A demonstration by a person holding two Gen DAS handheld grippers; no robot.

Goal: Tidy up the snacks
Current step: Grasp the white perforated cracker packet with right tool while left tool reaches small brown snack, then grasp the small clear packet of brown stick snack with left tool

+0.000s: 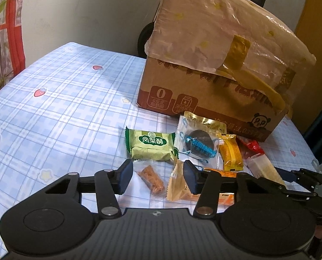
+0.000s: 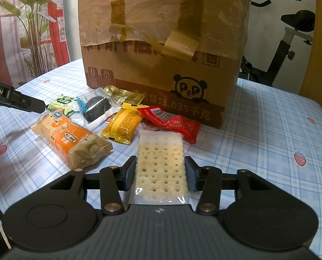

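Blue checked cloth (image 2: 269,134) with strawberry print, soft and wrinkle-prone, under a taped cardboard box (image 2: 161,69) draped in thin plastic. Snacks heaped just before it. At left, left gripper (image 1: 155,176) half open, straddling a small clear-wrapped brown bar (image 1: 151,181), pads not visibly pressing it; could snag the neighbouring tan packet (image 1: 176,186). Further right, right gripper (image 2: 160,173) clamped on a flat, dimpled cracker pack (image 2: 159,162); brittle, likely to crack if squeezed, slick film apt to slip.
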